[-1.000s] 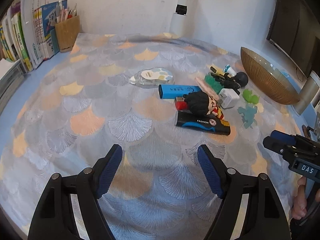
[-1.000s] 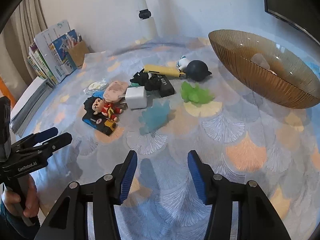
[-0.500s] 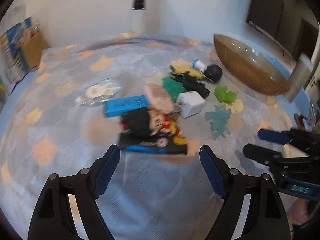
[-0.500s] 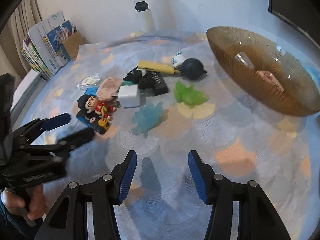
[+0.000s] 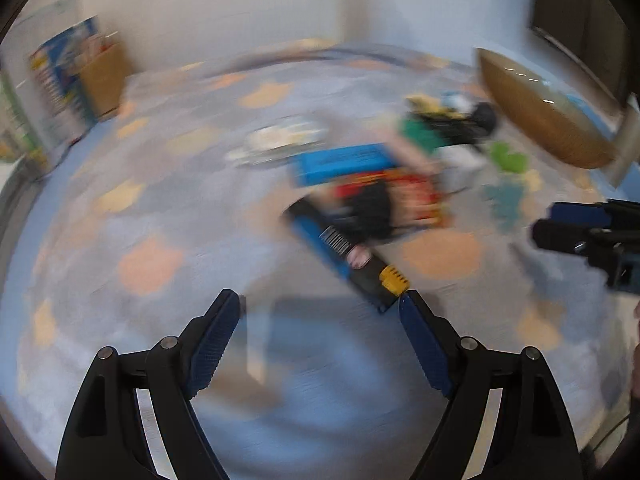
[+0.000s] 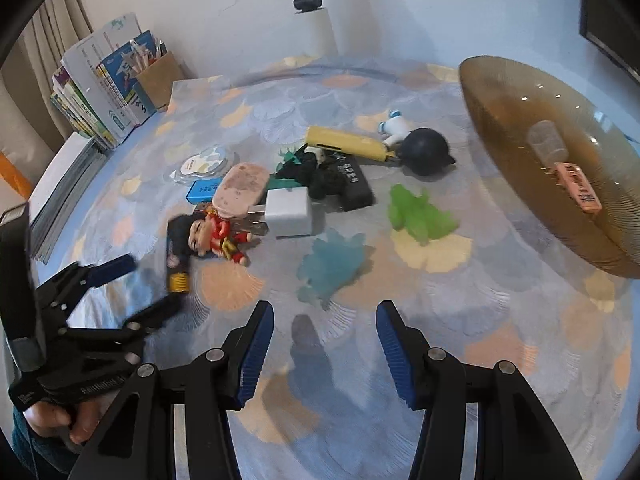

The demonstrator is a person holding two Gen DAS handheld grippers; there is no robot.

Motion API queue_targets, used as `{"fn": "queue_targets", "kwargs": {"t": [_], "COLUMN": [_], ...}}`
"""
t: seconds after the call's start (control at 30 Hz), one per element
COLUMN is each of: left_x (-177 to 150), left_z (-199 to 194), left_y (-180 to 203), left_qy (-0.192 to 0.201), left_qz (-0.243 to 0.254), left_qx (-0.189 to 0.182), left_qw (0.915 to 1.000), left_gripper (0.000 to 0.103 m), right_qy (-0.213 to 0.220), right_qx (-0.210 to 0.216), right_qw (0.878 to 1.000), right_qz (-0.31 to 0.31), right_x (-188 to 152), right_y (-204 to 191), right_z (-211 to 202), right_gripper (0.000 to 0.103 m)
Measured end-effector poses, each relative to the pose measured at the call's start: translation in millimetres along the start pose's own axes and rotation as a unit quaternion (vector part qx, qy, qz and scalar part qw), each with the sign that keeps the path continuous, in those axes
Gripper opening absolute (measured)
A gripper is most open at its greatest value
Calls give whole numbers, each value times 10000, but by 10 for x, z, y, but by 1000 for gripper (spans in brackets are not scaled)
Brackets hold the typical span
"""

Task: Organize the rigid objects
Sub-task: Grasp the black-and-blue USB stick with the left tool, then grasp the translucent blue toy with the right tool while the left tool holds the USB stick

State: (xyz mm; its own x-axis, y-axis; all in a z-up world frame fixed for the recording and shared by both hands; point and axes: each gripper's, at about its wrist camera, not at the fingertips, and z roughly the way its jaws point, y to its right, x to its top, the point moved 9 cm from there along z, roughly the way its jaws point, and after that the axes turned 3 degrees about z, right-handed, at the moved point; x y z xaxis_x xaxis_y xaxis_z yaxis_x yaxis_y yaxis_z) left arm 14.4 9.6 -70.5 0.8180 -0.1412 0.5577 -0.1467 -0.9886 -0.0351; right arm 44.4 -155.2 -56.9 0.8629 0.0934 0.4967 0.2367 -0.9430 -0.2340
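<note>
Blue pads of left gripper (image 5: pixel 320 316) spread wide, nothing between, black-blue lighter (image 5: pixel 348 254) just ahead, yellow end near right pad. Tip: straddle its narrow width, avoid figurine (image 6: pixel 214 236) lying on far end. Right gripper (image 6: pixel 325 332) spread too, empty, teal toy (image 6: pixel 330 266) at 12. Pile mid-cloth; amber bowl (image 6: pixel 516 144) at 2, eraser inside. Scalloped tablecloth (image 6: pixel 460 320), books (image 6: pixel 100 88) at 10, white wall behind.

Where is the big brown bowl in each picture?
Left wrist view: the brown bowl is blurred at the upper right, beyond the pile of toys.
Right wrist view: the bowl fills the right side, with a pink eraser inside.
Shared landmark: the green dinosaur toy lies beside the bowl in both.
</note>
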Motion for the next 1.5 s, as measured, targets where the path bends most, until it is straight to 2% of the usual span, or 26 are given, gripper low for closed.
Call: {"fn": "queue_targets", "kwargs": {"t": [0.13,0.2,0.3,0.33,0.4,0.47,0.53,0.6,0.63,0.67,0.7,0.77,0.8,0.83,0.87,1.03,1.23,1.37,1.43,1.5], "left_x": [-75,-39,37,68,124,180,227,263,273,286,295,308,311,303,289,148,-53,-161,-190,-200], "left_z": [-70,-89,-74,-46,35,112,148,147,140,132,131,121,116,107,93,-42,-225,-271,-256,-259], "left_y": [-291,-255,-46,19,76,67,65,74,86,90,95,79,68,55,49,52,143,212,225,221], "left_qy": [-59,-1,72,77,73,75,75,131,163,188,202,255,264,278,282,292,290,254,186,197], "left_qz": [-261,-239,-232,-212,-188,-118,-118,-100,-32,13,9,-55,-78,-133,-180,-271,-319,-255,-251,-267], "left_qx": [-28,-145,-604,-656,-489,-166,-140,-211,-159,-107,-148,-215,-241,-319,-393,-662,-938,-932,-882,-870], "left_qw": [9996,9996,9979,9976,9986,9998,9998,9996,9997,9998,9997,9994,9993,9990,9987,9970,9947,9950,9956,9957], "left_gripper": [81,81,81,81,81,79,78,66,49,39,36,23,22,21,21,20,20,21,21,21], "right_qy": [-52,-69,-85,-79,-89,-92,-101,-92,-71,-45,-22,15,38,69,76,109,24,-250,-279,-243], "right_qx": [104,106,147,154,173,159,129,106,90,64,23,-134,-190,-223,-197,23,134,89,-41,-78], "right_qw": [9998,9997,9991,9988,9981,9980,9982,9984,9985,9987,9988,9992,9993,9994,9995,9999,9910,9830,9811,9845], "right_qz": [136,218,392,464,593,605,585,557,537,512,486,375,325,259,223,-42,-1331,-1814,-1912,-1736], "right_x": [6,4,24,32,48,64,81,115,132,154,166,195,208,220,221,104,-312,-582,-632,-627], "right_y": [-30,-23,-6,9,60,87,109,99,90,74,64,40,25,4,-14,-129,-422,-416,-369,-288], "right_z": [77,106,141,144,147,145,152,180,191,207,218,249,256,266,273,183,-175,-201,-189,-204], "right_gripper": [52,52,52,52,52,52,55,56,56,56,56,55,50,36,35,35,35,35,35,35]}}
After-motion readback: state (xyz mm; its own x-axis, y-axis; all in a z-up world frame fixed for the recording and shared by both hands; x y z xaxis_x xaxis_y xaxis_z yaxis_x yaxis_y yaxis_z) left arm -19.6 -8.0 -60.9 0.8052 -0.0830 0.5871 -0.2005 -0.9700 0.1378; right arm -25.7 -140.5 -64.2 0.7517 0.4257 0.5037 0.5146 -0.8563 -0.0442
